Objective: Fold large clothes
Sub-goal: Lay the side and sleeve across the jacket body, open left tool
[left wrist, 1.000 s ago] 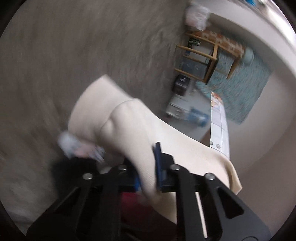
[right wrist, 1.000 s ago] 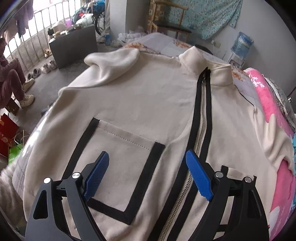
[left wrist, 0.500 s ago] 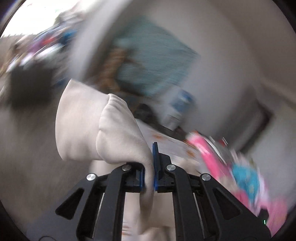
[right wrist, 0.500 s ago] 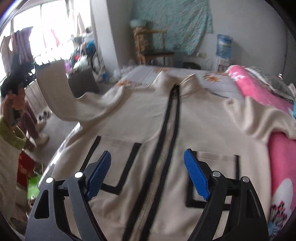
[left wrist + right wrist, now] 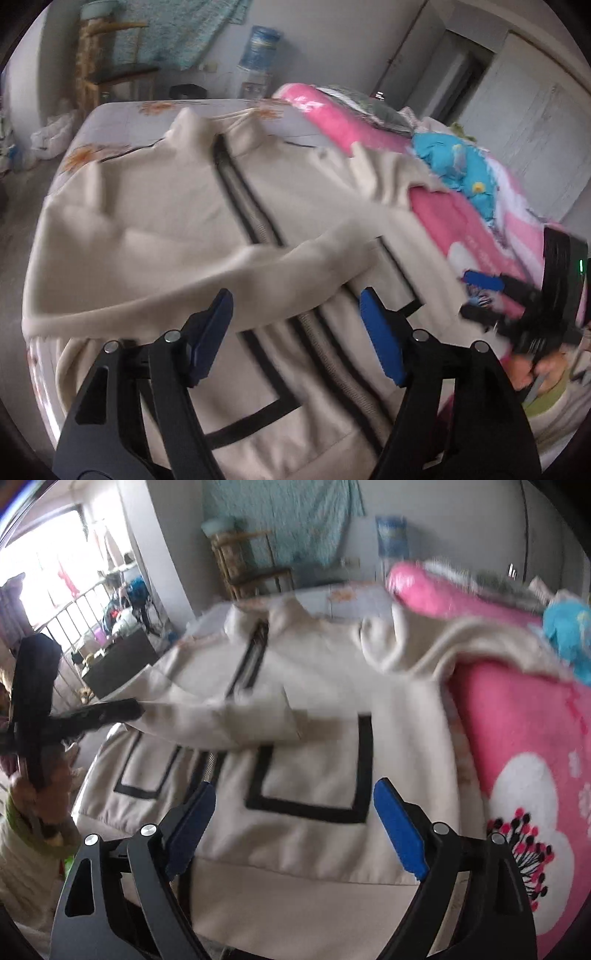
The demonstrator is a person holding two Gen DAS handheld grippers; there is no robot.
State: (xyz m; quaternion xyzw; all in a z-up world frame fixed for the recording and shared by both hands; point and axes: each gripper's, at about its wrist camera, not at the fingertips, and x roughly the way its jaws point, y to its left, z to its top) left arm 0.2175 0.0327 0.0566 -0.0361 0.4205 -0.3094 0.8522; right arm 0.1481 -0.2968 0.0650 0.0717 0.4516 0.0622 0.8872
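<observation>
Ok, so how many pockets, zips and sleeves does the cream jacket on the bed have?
Pockets: 2
Zip: 1
Sleeves: 2
Total: 5

A pink floral blanket (image 5: 517,738) lies to the right of the right gripper, with a blue quilted item (image 5: 569,635) at its far end. Well ahead of both grippers, a blue water-cooler bottle (image 5: 260,46) stands against the wall, a turquoise patterned cloth (image 5: 280,517) hangs beside it, and a wooden chair (image 5: 247,561) stands below the cloth. Far left of the right gripper, a metal railing (image 5: 74,605) fronts bright daylight.
</observation>
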